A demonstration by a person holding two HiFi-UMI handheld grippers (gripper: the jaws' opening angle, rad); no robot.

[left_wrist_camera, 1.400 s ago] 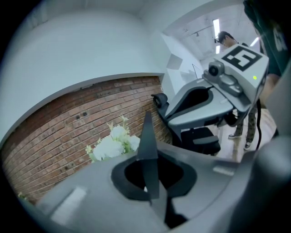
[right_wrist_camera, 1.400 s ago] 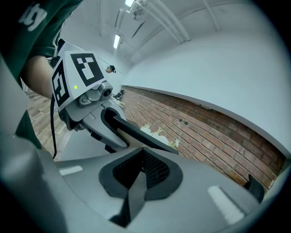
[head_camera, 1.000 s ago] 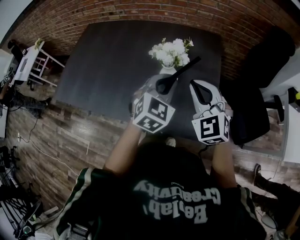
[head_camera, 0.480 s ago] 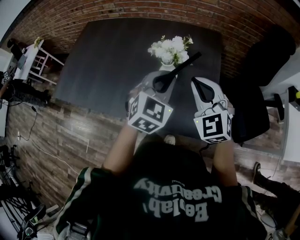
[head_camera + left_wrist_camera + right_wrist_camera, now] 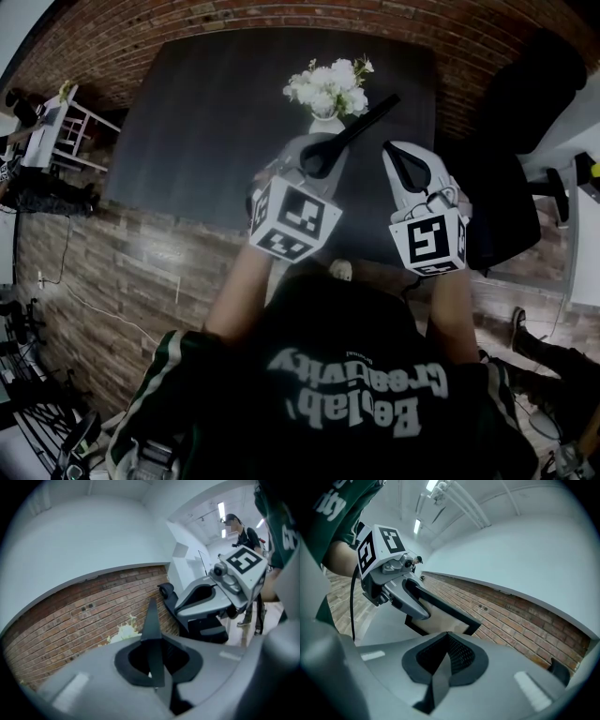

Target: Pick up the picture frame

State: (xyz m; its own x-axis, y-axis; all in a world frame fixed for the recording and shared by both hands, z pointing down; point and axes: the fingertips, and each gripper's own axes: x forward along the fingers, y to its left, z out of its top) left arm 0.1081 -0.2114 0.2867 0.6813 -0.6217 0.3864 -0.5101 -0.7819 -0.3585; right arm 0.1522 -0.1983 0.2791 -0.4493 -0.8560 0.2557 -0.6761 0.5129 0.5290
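Left gripper (image 5: 323,161): jaws closed nearly together on the black border of the picture frame (image 5: 367,116). The frame is held tilted over the near right part of the table (image 5: 187,131). Right gripper (image 5: 394,159): jaws together with nothing between them, just beside the frame and apart from it. Farther on, a vase of white flowers (image 5: 328,86) stands towards the table's middle. A brick wall (image 5: 281,19) runs beyond the far edge.

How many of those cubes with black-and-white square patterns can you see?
2: one cube on the left gripper, which grips the picture frame; the other cube on the right gripper, beside it. None looks hidden.
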